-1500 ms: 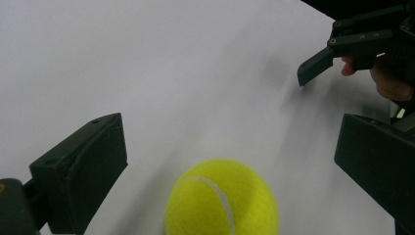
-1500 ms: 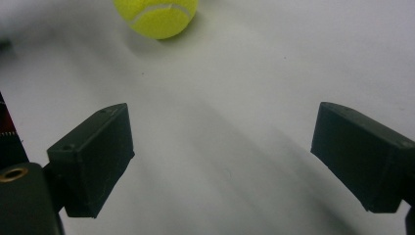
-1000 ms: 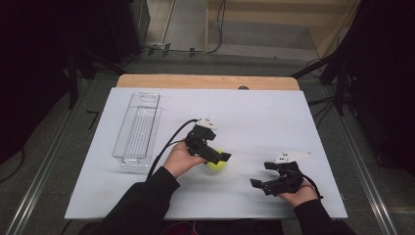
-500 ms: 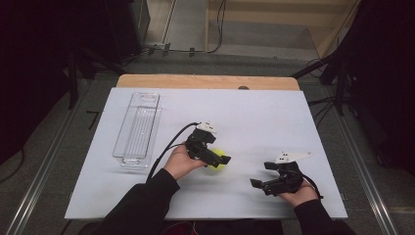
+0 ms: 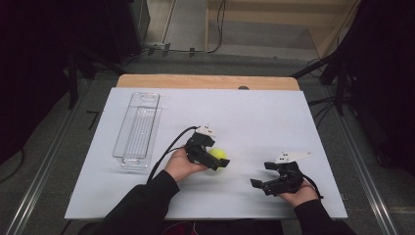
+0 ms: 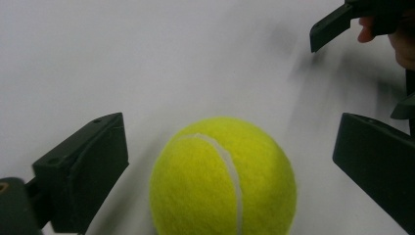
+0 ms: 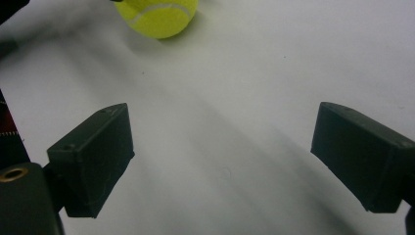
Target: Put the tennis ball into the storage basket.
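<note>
Spread wide on either side of a yellow tennis ball, the two black jaws of the left gripper stand clear of the felt, with white table showing between each jaw and the ball. The ball's curved white seam runs down its near face; no brand mark or lettering can be read on it. In the high view the left gripper sits over the ball near the middle of the white table, held by the person's left hand, with a black cable looping back from it toward the dark sleeve.

Jaws of the right gripper are likewise parted, with nothing but bare table between them. From that gripper's view the tennis ball lies well ahead at the top edge. In the high view the right gripper rests low over the table's front right part, in the right hand, a grey three-cornered plate on top of it; it is well apart from the ball.

A clear plastic tray, long and narrow, lies on the table's left side, well away from both grippers. A strip of wooden tabletop shows beyond the white surface's far edge. No writing is legible anywhere.
</note>
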A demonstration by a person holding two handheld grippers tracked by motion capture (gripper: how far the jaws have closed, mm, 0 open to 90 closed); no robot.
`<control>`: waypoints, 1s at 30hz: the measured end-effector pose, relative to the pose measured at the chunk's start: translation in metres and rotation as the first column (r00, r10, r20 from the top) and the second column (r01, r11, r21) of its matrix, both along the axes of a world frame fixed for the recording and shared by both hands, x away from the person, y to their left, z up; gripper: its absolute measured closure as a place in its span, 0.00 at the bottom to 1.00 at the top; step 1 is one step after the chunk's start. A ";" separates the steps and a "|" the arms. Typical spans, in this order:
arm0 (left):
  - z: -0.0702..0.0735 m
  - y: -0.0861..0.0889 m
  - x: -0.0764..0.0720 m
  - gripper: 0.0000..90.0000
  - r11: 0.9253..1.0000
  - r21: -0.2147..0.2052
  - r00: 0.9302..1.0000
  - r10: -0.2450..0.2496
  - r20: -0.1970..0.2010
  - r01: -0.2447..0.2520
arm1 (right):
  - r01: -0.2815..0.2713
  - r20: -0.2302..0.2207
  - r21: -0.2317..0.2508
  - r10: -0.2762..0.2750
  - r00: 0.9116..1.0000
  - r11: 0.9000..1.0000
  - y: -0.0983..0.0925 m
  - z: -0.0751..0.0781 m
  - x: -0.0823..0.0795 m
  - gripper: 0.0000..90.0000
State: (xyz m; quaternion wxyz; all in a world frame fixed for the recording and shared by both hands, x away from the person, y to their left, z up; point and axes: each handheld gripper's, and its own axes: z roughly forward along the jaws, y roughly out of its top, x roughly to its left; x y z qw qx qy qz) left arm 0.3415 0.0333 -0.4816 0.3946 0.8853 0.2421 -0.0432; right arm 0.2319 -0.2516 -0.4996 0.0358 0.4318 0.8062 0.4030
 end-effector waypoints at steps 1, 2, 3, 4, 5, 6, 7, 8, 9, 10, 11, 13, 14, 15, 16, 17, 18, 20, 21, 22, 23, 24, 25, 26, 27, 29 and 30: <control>-0.001 0.000 0.000 0.02 1.000 0.011 1.000 -0.003 0.001 0.003 | 0.000 0.000 0.000 0.000 1.000 1.000 0.000 0.000 0.000 0.08; -0.002 0.000 -0.001 0.02 1.000 0.013 1.000 -0.004 0.002 0.004 | -0.001 0.002 0.000 0.001 1.000 1.000 0.000 0.000 0.000 0.08; -0.003 0.000 -0.001 0.02 1.000 0.013 1.000 -0.005 0.004 0.005 | -0.001 0.002 0.000 0.001 1.000 1.000 0.000 0.000 0.000 0.08; -0.004 0.000 -0.001 0.02 1.000 0.013 1.000 -0.004 0.001 0.004 | -0.001 0.000 0.000 0.001 1.000 1.000 0.000 0.000 0.000 0.08; -0.005 0.001 -0.001 0.02 1.000 0.013 1.000 -0.006 -0.002 0.006 | -0.002 0.002 -0.001 0.002 1.000 1.000 0.000 0.000 0.000 0.08; -0.007 0.001 -0.001 0.02 1.000 0.015 1.000 -0.005 -0.004 0.005 | -0.002 0.002 -0.001 0.002 1.000 1.000 0.000 0.000 0.000 0.08; -0.008 0.001 -0.001 0.02 1.000 0.022 1.000 -0.006 -0.003 0.007 | -0.002 0.002 -0.001 0.002 1.000 1.000 0.000 0.000 0.000 0.08; -0.009 0.001 -0.001 0.02 1.000 0.025 1.000 -0.006 -0.002 0.006 | -0.002 0.002 -0.001 0.002 1.000 1.000 0.000 0.000 0.000 0.08; -0.010 0.001 -0.002 0.02 1.000 0.027 1.000 -0.003 -0.007 0.003 | -0.002 0.002 0.000 0.002 1.000 1.000 0.000 0.000 0.000 0.08; -0.010 0.002 -0.002 0.02 0.999 0.034 1.000 -0.008 -0.002 0.008 | -0.001 0.002 0.000 0.001 1.000 1.000 0.000 0.000 0.000 0.08; -0.011 0.002 -0.002 0.04 0.999 0.035 1.000 -0.002 0.008 0.002 | -0.001 0.002 0.000 0.001 1.000 1.000 0.000 0.000 0.000 0.08; -0.013 0.002 -0.003 0.06 0.999 0.039 1.000 -0.003 0.015 0.002 | -0.001 -0.001 0.000 0.001 1.000 1.000 0.000 0.000 0.000 0.08; -0.014 0.002 -0.003 0.06 0.999 0.044 1.000 -0.004 0.013 0.003 | -0.002 0.001 0.000 0.002 1.000 1.000 0.000 0.000 0.000 0.08; -0.015 0.002 -0.004 0.06 0.999 0.043 1.000 -0.002 0.008 0.001 | -0.001 0.001 0.000 0.001 1.000 1.000 0.000 0.000 0.000 0.08; -0.016 0.002 -0.004 0.06 0.999 0.048 1.000 -0.007 0.007 0.006 | -0.002 0.001 0.000 0.002 1.000 1.000 0.000 0.000 0.000 0.08; -0.017 0.001 -0.004 0.06 0.999 0.052 1.000 -0.010 0.004 0.010 | -0.002 0.002 -0.001 0.002 1.000 1.000 0.000 0.000 0.000 0.08; -0.018 0.001 -0.004 0.06 0.998 0.056 1.000 -0.011 0.004 0.011 | -0.002 0.002 0.000 0.002 1.000 1.000 0.000 0.000 0.000 0.08; -0.019 0.000 -0.004 0.06 0.998 0.058 1.000 -0.013 0.007 0.013 | -0.002 0.001 0.000 0.002 1.000 1.000 0.000 0.000 0.000 0.08; -0.019 0.000 -0.004 0.06 0.998 0.061 1.000 -0.015 0.008 0.014 | -0.002 0.002 0.000 0.002 1.000 1.000 0.000 0.000 0.000 0.08; -0.020 0.000 -0.005 0.07 0.998 0.063 1.000 -0.015 0.012 0.014 | -0.002 0.002 0.001 0.002 1.000 1.000 0.000 0.000 0.000 0.08; -0.020 0.000 -0.004 0.08 0.998 0.065 1.000 -0.018 0.013 0.017 | -0.003 0.002 0.001 0.003 1.000 1.000 0.000 0.000 0.000 0.08; -0.021 0.000 -0.005 0.08 0.997 0.069 1.000 -0.018 0.012 0.017 | -0.002 0.002 0.001 0.002 1.000 1.000 0.000 0.000 0.000 0.08; -0.022 0.000 -0.005 0.08 0.997 0.069 1.000 -0.019 0.011 0.018 | -0.002 0.002 0.000 0.002 1.000 1.000 0.000 0.000 0.000 0.08; -0.022 0.000 -0.005 0.08 0.997 0.073 1.000 -0.022 0.012 0.022 | -0.002 0.002 0.000 0.002 1.000 1.000 0.000 0.000 0.000 0.08; -0.022 0.000 -0.006 0.12 0.997 0.072 1.000 -0.020 0.014 0.019 | -0.003 0.002 0.000 0.003 1.000 1.000 0.000 0.000 0.000 0.08; -0.024 0.000 -0.007 0.15 0.998 0.062 1.000 -0.019 0.024 0.018 | -0.002 0.002 0.000 0.002 1.000 1.000 0.000 0.000 0.000 0.08; -0.024 0.001 -0.007 0.16 0.998 0.061 0.999 -0.018 0.029 0.016 | -0.001 0.000 0.000 0.001 1.000 1.000 0.000 0.000 0.000 0.08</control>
